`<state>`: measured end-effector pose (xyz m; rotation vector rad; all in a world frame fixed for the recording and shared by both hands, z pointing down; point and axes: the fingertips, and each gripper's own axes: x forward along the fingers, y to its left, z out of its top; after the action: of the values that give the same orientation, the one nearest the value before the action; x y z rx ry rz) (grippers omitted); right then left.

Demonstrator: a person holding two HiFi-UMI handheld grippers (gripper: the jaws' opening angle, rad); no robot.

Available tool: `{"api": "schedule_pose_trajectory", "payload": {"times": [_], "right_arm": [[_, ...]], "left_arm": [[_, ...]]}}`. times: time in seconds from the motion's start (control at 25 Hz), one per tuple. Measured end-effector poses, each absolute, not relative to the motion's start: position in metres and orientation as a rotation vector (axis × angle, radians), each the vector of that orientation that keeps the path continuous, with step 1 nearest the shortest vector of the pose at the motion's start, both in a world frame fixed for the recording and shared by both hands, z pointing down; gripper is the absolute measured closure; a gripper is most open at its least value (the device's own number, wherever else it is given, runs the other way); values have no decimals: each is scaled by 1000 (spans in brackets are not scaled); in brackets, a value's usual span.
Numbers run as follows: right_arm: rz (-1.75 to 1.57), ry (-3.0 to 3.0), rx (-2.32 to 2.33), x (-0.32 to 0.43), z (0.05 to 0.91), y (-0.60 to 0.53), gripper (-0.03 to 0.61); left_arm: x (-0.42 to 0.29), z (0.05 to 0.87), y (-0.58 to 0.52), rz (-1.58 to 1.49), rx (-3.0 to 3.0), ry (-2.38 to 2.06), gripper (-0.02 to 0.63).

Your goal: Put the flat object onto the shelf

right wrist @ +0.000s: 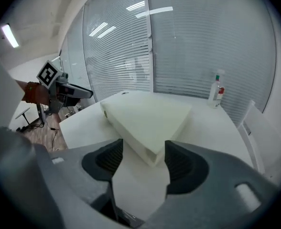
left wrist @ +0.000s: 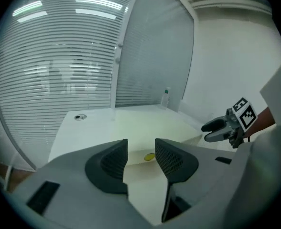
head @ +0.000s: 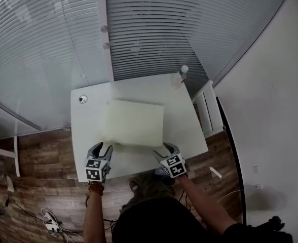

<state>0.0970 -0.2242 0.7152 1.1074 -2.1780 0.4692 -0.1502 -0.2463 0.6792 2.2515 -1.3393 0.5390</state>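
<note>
Clearly you were at the grasping step: the pale cream flat foam slab [head: 134, 121] lay on the white rectangular table [head: 85, 130]. Your left gripper [left wrist: 140, 152] and right gripper [right wrist: 143, 152] stood open at its near corners, pads not pressing. Next, both needed to close before any lift.

White table [head: 86, 128], window blinds [head: 164, 27], wood floor [head: 40, 156]

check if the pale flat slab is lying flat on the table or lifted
Lying flat: the slab rests fully on the white table, and the left gripper and right gripper stand open at its near edge.
</note>
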Motion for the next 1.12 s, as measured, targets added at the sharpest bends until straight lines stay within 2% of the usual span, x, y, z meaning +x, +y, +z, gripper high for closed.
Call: {"api": "schedule_pose_trajectory", "payload": {"times": [0.36, 0.68, 1.12], "right_arm": [[502, -2165, 1013, 100, 728, -255, 307], [437, -2170, 915, 108, 736, -283, 307], [402, -2181, 886, 111, 737, -327, 307]], "left_arm": [[-167, 719, -287, 611, 2114, -1393, 403], [-132, 722, -298, 546, 2168, -1176, 405], [-120, 731, -296, 552, 2154, -1243, 405]]}}
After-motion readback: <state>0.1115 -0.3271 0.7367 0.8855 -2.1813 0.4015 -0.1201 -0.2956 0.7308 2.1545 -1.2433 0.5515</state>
